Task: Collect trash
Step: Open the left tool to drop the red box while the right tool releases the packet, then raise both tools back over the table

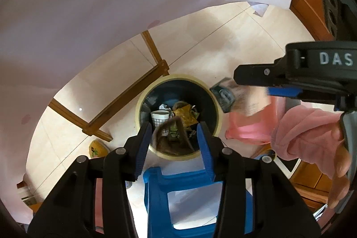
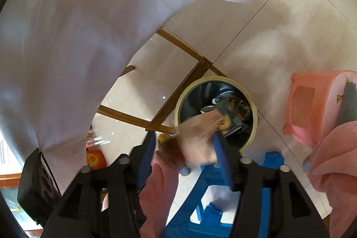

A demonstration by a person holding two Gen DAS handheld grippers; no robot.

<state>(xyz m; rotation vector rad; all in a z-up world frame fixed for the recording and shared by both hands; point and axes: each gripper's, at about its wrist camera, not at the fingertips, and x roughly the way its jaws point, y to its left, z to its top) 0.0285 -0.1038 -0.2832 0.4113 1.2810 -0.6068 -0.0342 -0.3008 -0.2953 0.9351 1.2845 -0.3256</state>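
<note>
A round trash bin (image 1: 142, 102) with a cream rim and dark inside stands on the tiled floor. It holds a checked paper cup (image 1: 159, 117), a yellow wrapper (image 1: 185, 115) and other scraps. My left gripper (image 1: 175, 137) is open above the bin, and a brown wrapper (image 1: 169, 139) drops between its fingers. My right gripper (image 2: 185, 146) is open over the bin's (image 2: 185, 95) near edge. A blurred pinkish wrapper (image 2: 198, 137) with a dark printed end falls from it; the same wrapper (image 1: 236, 97) shows in the left wrist view beside the right gripper (image 1: 267, 84).
A white dotted tablecloth (image 1: 111, 3) hangs over wooden table legs (image 1: 133, 93) behind the bin. A blue plastic stool (image 1: 189, 193) stands just before the bin and a pink stool (image 2: 312, 108) to its right. A pink sleeve (image 1: 308, 133) shows at right.
</note>
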